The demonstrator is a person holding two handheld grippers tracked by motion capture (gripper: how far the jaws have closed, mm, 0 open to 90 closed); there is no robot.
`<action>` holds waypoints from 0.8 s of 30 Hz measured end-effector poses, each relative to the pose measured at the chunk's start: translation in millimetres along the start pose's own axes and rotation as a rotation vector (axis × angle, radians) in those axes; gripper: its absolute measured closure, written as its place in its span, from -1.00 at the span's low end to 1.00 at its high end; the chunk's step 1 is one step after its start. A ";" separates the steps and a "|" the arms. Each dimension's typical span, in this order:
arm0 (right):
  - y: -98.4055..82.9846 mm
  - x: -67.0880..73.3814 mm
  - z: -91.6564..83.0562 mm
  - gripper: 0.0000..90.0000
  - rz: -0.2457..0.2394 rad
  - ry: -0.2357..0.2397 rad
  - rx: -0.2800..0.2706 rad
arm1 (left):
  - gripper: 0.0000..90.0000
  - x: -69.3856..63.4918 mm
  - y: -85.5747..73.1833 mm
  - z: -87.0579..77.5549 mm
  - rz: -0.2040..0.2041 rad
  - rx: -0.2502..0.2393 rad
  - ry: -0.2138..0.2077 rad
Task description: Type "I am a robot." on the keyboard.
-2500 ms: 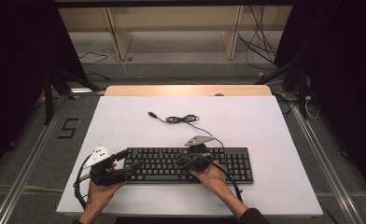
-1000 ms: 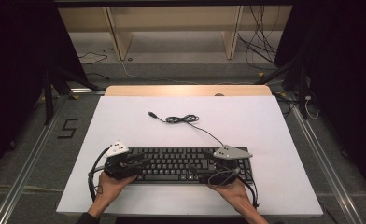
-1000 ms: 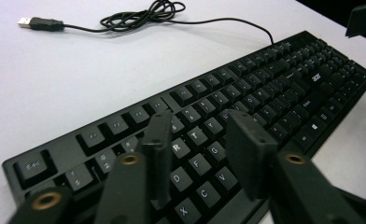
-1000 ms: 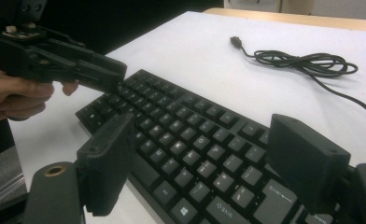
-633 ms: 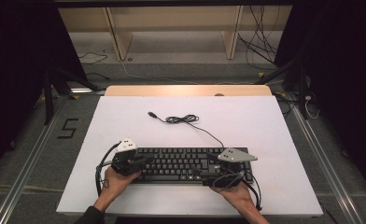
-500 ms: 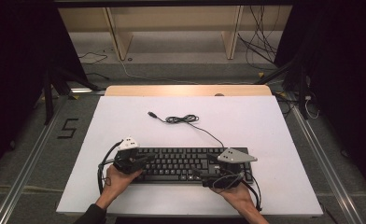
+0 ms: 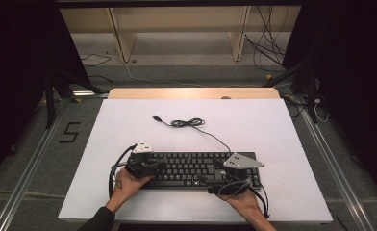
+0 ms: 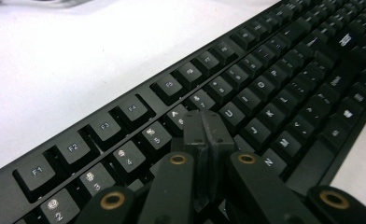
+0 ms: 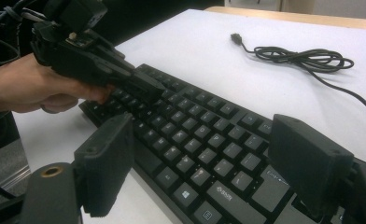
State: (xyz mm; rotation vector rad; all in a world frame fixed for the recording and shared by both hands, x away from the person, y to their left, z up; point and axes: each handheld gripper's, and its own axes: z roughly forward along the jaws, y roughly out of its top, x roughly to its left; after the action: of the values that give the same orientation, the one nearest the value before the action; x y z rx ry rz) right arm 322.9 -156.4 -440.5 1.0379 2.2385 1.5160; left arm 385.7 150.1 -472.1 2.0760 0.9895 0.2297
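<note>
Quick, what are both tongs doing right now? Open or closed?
Left tongs: closed, empty, tips over the keyboard.
Right tongs: open wide over the keyboard, holding nothing.

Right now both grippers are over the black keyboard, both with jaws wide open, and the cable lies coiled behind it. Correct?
Not quite. The left gripper has its jaws pressed shut over the keyboard, as the left gripper view shows. The right gripper is open, and the cable lies coiled behind.
</note>
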 end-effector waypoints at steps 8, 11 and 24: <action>-0.3 1.2 1.0 -0.47 -0.003 0.004 0.008 | 0.98 2.9 -1.6 2.9 -0.010 0.011 0.012; -0.3 1.7 0.8 -0.47 -0.003 0.004 0.007 | 0.98 3.9 -3.3 4.6 -0.028 0.025 0.012; 0.3 1.7 1.4 -0.47 -0.006 0.003 0.006 | 0.93 1.0 -1.4 -2.6 -0.019 0.001 0.028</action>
State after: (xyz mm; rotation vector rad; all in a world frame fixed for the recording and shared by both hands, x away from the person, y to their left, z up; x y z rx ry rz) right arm 322.6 -154.2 -440.6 1.0296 2.2480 1.5105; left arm 384.4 152.9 -471.5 2.0683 1.0262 0.2492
